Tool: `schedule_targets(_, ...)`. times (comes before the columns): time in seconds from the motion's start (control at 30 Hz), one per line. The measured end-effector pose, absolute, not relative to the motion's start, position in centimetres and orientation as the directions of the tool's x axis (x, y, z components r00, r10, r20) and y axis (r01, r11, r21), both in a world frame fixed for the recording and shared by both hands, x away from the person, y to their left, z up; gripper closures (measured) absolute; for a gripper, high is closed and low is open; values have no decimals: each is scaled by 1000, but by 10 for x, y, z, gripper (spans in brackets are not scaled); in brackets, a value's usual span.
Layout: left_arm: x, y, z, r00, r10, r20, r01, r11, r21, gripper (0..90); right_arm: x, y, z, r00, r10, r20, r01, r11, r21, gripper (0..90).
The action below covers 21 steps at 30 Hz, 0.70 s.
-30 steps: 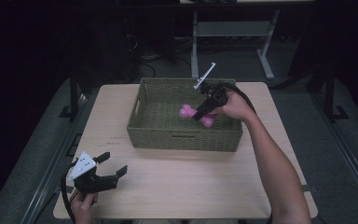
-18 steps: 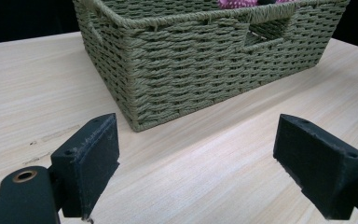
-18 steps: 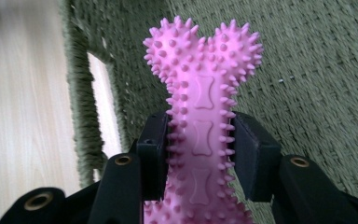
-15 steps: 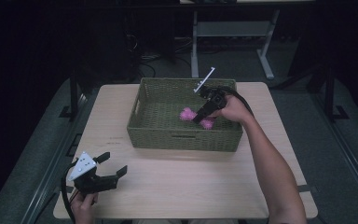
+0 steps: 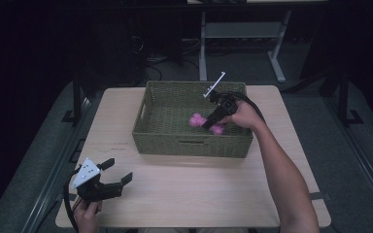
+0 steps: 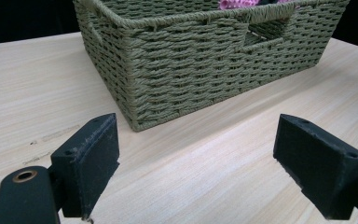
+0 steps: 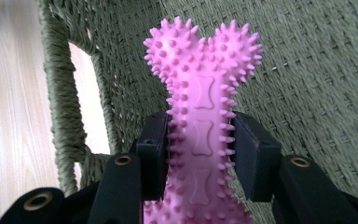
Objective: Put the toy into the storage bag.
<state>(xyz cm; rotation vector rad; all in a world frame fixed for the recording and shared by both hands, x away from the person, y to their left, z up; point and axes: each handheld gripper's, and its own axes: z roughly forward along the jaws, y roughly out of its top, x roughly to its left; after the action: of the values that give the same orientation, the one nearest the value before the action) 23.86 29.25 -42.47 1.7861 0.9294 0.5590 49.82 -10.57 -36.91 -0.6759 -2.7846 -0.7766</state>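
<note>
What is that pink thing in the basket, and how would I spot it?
Find the green woven basket at the far middle of the wooden table. Inside it, the right tool is clamped on a pink bone-shaped toy. It is covered in small rubbery spikes.

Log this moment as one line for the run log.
right tongs: shut on pink spiked bone toy, inside woven basket | left tongs: open, holding nothing, over table in front of basket
</note>
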Motion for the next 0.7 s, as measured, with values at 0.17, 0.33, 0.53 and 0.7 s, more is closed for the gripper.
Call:
schedule_targets(0.17, 238, 292, -425, 598, 800, -45, 337, -200, 920, 138, 499, -108, -374, -876, 387, 289, 481, 756, 444, 578)
schedule_targets(0.33, 239, 292, -425, 598, 800, -47, 339, -199, 920, 138, 500, -107, -377, -870, 393, 296, 490, 747, 448, 577)
schedule_targets(0.53, 239, 291, -425, 599, 799, -46, 338, -200, 920, 138, 502, -103, -379, -873, 389, 294, 485, 755, 441, 577)
schedule_targets(0.7, 240, 292, -425, 594, 803, -53, 342, -193, 920, 139, 504, -103, -382, -871, 391, 297, 488, 752, 442, 576)
